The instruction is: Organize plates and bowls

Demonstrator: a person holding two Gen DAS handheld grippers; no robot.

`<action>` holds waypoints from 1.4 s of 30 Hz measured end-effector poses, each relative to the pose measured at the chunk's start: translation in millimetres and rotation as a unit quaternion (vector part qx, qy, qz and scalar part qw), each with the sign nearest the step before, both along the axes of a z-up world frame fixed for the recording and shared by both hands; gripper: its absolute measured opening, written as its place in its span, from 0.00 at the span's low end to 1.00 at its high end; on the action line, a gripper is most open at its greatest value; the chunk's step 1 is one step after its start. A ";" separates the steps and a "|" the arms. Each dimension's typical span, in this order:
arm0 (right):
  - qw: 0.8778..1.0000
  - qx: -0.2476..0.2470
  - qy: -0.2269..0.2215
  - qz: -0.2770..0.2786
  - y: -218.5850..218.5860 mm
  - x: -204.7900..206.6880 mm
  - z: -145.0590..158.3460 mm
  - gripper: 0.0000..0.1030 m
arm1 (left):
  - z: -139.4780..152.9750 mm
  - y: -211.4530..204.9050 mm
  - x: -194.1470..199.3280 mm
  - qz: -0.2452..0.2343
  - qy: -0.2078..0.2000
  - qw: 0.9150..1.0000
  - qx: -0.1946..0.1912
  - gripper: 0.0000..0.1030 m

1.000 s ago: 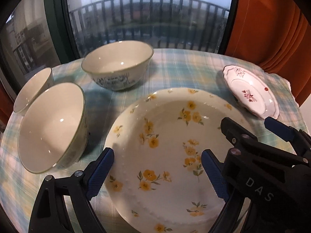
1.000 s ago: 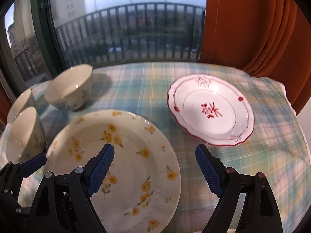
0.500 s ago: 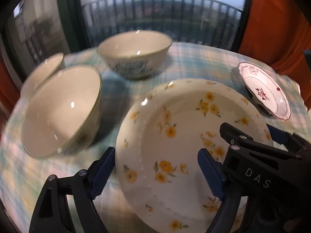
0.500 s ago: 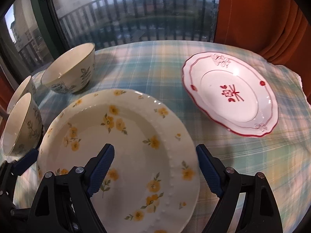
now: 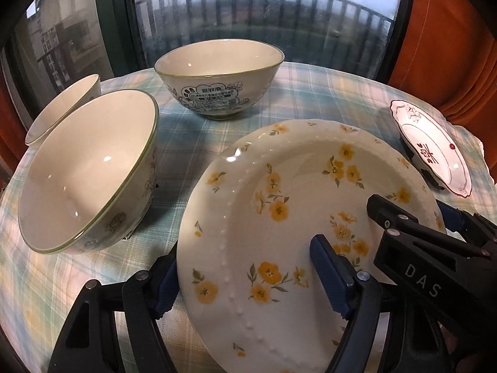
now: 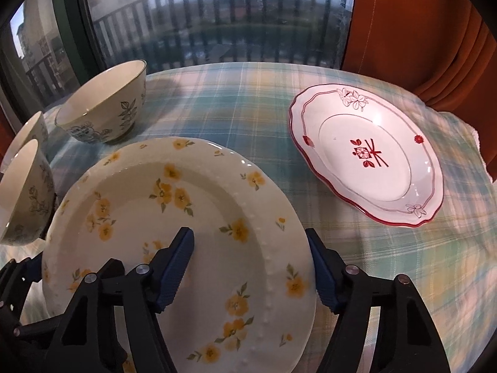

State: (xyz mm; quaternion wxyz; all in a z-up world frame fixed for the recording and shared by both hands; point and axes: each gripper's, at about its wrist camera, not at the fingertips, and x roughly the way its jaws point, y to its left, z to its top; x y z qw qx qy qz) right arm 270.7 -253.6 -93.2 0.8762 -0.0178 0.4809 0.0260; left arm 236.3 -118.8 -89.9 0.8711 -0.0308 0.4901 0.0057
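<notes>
A cream plate with yellow flowers (image 5: 295, 217) (image 6: 186, 217) lies at the near middle of the table. My left gripper (image 5: 245, 273) straddles its left rim, one finger under and one over, jaws still wide. My right gripper (image 6: 251, 264) straddles its right rim the same way. Neither clearly clamps it. A white plate with red trim (image 6: 366, 161) (image 5: 435, 152) lies to the right. Three cream bowls with green rims stand at the left: a near one (image 5: 90, 171), one behind it (image 5: 62, 108) and a far one (image 5: 220, 77) (image 6: 105, 108).
The round table has a pale plaid cloth (image 6: 242, 99). A window with a balcony railing (image 6: 217, 25) is behind it. An orange curtain (image 6: 435, 31) hangs at the right.
Both grippers have moved forward and down onto the flowered plate; their fingers now straddle its left and right rims and stand closer together.
</notes>
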 end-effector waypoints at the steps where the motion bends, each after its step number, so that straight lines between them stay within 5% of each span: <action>1: 1.000 0.000 -0.001 -0.001 -0.2 -0.2 0.3 0.71 | 0.2 -0.2 -0.1 0.001 0.000 1.000 0.001 0.76; 20: 0.999 0.011 -0.052 -0.005 -4.3 -31.0 43.8 0.70 | 44.1 -5.5 -32.5 -0.006 -0.064 0.998 0.014 0.76; 42: 0.994 0.015 -0.093 -0.046 -45.1 -129.9 76.0 0.68 | 63.4 -37.3 -101.8 -0.053 -0.090 0.995 0.002 0.76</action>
